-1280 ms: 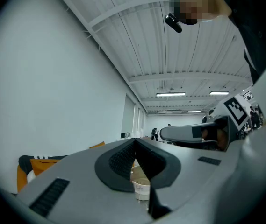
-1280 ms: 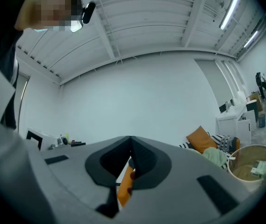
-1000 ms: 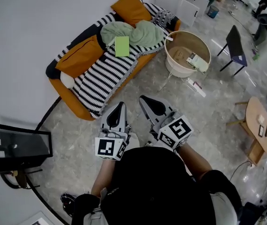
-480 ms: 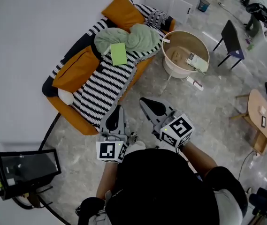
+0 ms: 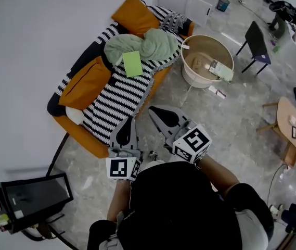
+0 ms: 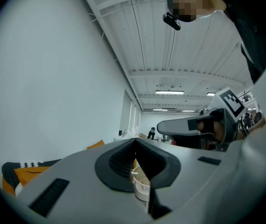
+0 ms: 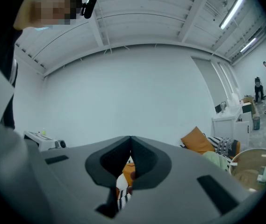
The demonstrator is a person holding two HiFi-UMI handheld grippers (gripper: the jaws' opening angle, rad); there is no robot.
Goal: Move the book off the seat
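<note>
A light green book [image 5: 132,63] lies flat on the sofa seat [image 5: 114,90], on a black-and-white striped throw and against a bunched green blanket [image 5: 142,41]. My left gripper [image 5: 129,120] and right gripper [image 5: 153,111] are held side by side over the floor, just short of the sofa's front edge. Both are well short of the book. Each has its jaws shut with nothing between them. In the left gripper view, the left gripper [image 6: 135,140] has its jaws meeting at the tips. The right gripper [image 7: 131,137] looks the same in its own view.
Two orange cushions [image 5: 85,82] lie on the sofa. A round beige tub [image 5: 207,60] with boxes in it stands right of the sofa. White cabinets [image 5: 200,1], a dark chair [image 5: 256,45], a wooden table [image 5: 292,134] and a screen on a stand [image 5: 36,198] stand around.
Both grippers have moved together across the floor toward the sofa's front edge, and the sofa now sits nearer in the head view. Both stayed shut. The book has not moved.
</note>
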